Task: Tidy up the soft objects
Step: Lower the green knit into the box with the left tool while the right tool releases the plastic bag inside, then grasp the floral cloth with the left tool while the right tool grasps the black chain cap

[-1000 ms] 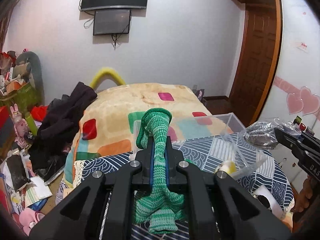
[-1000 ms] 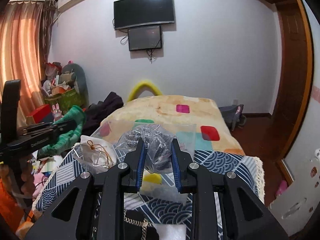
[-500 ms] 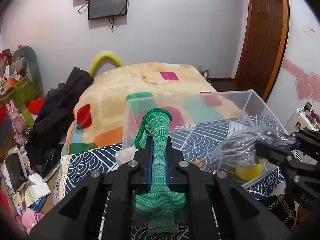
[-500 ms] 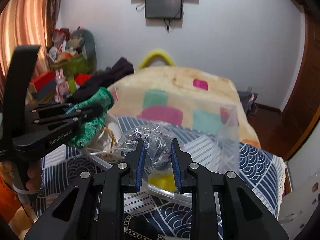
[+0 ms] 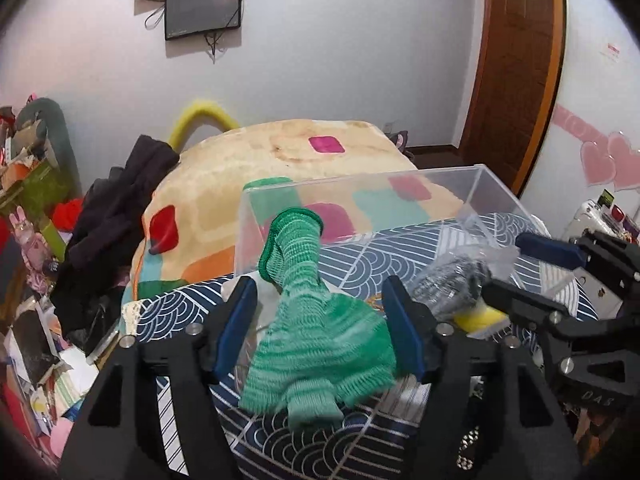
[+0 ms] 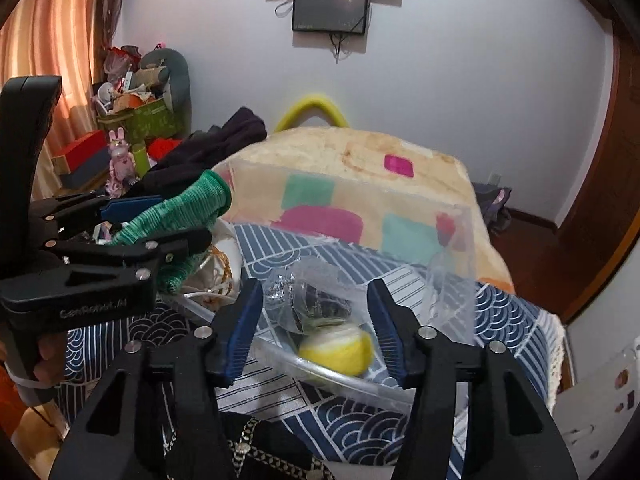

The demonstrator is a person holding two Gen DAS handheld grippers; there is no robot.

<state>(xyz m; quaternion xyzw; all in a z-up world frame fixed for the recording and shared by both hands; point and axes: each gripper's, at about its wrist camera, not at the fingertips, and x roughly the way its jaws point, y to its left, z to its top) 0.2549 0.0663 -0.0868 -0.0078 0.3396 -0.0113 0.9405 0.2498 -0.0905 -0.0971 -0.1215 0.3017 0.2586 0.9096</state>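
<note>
A green knitted glove [image 5: 316, 328] hangs loose between the spread jaws of my left gripper [image 5: 320, 316], over the near edge of a clear plastic box [image 5: 360, 200]. It also shows in the right wrist view [image 6: 176, 216]. My right gripper [image 6: 316, 320] is open over the box [image 6: 440, 224], with a clear bag of dark scrubbers [image 6: 312, 300] loose between its jaws, above a yellow ball [image 6: 340, 350]. The bag also shows in the left wrist view [image 5: 448, 284].
The box stands on a blue wave-patterned cloth [image 5: 400, 264]. A bed with a patchwork blanket [image 5: 280, 160] lies behind. Dark clothes [image 5: 116, 208] and clutter lie at the left. A black item with a chain [image 6: 256, 452] lies near the right gripper. A white drawstring pouch [image 6: 220, 264] sits left of the box.
Both grippers have opened. The green glove has slipped free of the left jaws and sags down. The scrubber bag has come free of the right jaws, into the box by the yellow ball.
</note>
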